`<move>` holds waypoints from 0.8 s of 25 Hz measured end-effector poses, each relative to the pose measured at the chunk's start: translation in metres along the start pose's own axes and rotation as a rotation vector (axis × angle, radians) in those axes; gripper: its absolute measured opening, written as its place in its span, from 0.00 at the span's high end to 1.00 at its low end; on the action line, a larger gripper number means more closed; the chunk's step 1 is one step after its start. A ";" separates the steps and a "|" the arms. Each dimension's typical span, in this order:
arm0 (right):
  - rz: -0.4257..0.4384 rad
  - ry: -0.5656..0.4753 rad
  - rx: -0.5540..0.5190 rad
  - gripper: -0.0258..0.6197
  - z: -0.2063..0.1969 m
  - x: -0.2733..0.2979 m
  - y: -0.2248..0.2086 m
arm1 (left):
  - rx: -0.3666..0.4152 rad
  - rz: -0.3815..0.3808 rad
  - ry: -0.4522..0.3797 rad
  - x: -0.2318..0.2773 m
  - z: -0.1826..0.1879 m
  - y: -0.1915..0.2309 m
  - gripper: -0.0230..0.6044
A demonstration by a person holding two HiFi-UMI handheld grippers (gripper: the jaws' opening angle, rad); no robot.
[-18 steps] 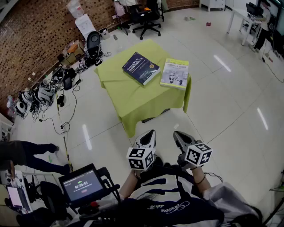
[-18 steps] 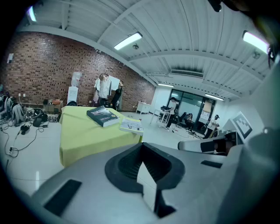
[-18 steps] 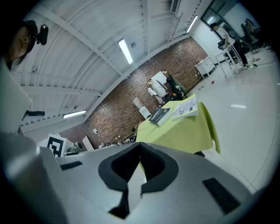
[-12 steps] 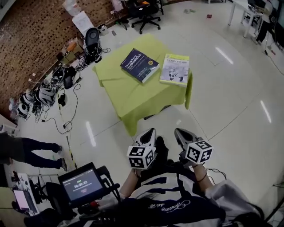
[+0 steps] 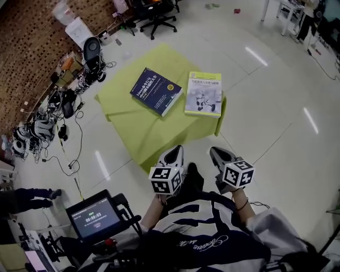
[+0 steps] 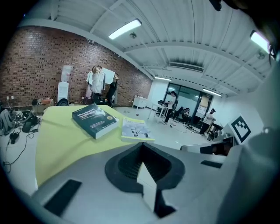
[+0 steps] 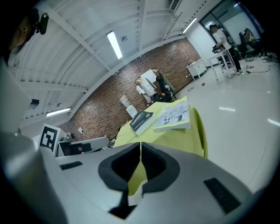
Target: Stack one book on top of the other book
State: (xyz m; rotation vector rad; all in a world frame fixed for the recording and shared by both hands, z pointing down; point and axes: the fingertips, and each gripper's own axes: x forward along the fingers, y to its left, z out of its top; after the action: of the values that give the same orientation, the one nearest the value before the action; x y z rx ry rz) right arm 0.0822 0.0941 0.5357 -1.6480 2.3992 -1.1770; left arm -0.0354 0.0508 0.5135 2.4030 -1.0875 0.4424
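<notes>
Low square desk draped in yellow-green cloth (image 5: 130, 125) stands on a glossy white floor. The dark blue paperback book (image 5: 155, 91) lies flat around the desk's middle, turned at an angle. The pale yellow-green book with a white illustrated cover (image 5: 204, 94) lies flat by the desk's right edge, just beside the blue one, and the two don't touch or overlap. The left gripper (image 5: 173, 152) is clenched with nothing in it, jaws together, and hangs off the desk just short of its near edge. The right gripper (image 5: 216, 154) is also clenched and empty, off the desk near its near right corner. Both point toward the desk and tilt a little down. A black office chair (image 5: 154, 13) sits beyond the desk's far side. Tangled cables and gear (image 5: 53, 106) lie on the floor left of the desk, along a brick wall.
</notes>
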 end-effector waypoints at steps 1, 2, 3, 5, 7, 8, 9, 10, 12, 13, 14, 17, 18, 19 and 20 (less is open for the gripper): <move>-0.015 -0.006 0.006 0.97 0.009 0.009 -0.007 | 0.001 -0.007 -0.005 0.011 0.010 0.007 0.96; -0.025 -0.014 0.011 0.95 0.019 0.016 -0.013 | -0.001 -0.013 -0.011 0.021 0.019 0.013 0.96; -0.031 -0.021 0.015 0.90 0.028 0.024 -0.019 | -0.003 -0.019 -0.016 0.031 0.027 0.019 0.96; -0.041 -0.036 0.022 0.88 0.046 0.037 -0.029 | -0.002 -0.029 -0.016 0.048 0.040 0.028 0.96; -0.054 -0.040 0.031 0.83 0.059 0.047 -0.042 | -0.004 -0.039 -0.001 0.061 0.046 0.032 0.96; -0.062 -0.035 0.038 0.79 0.065 0.051 -0.051 | -0.007 -0.045 0.009 0.067 0.047 0.033 0.96; -0.074 -0.025 0.049 0.75 0.069 0.056 -0.062 | -0.011 -0.049 0.017 0.072 0.048 0.033 0.96; -0.086 -0.011 0.061 0.71 0.072 0.061 -0.073 | -0.014 -0.050 0.023 0.076 0.050 0.034 0.96; -0.110 0.030 0.079 0.65 0.076 0.075 -0.098 | -0.021 -0.041 0.030 0.085 0.054 0.038 0.96; -0.121 0.056 0.078 0.62 0.078 0.083 -0.111 | -0.026 -0.032 0.031 0.090 0.058 0.040 0.96; -0.132 0.083 0.074 0.60 0.080 0.091 -0.124 | -0.031 -0.023 0.030 0.095 0.062 0.043 0.96; -0.139 0.154 0.095 0.53 0.083 0.117 -0.162 | -0.054 0.022 0.026 0.111 0.071 0.052 0.96; -0.129 0.169 0.122 0.52 0.082 0.125 -0.172 | -0.063 0.042 0.027 0.115 0.073 0.056 0.96; -0.114 0.181 0.155 0.50 0.082 0.132 -0.179 | -0.072 0.061 0.028 0.119 0.074 0.058 0.96; -0.100 0.192 0.187 0.49 0.082 0.138 -0.187 | -0.083 0.079 0.027 0.122 0.075 0.061 0.96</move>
State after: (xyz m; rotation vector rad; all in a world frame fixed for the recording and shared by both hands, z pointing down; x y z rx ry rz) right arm 0.2021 -0.0951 0.6382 -1.6845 2.2442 -1.5906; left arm 0.0032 -0.1000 0.5241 2.2816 -1.1688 0.4462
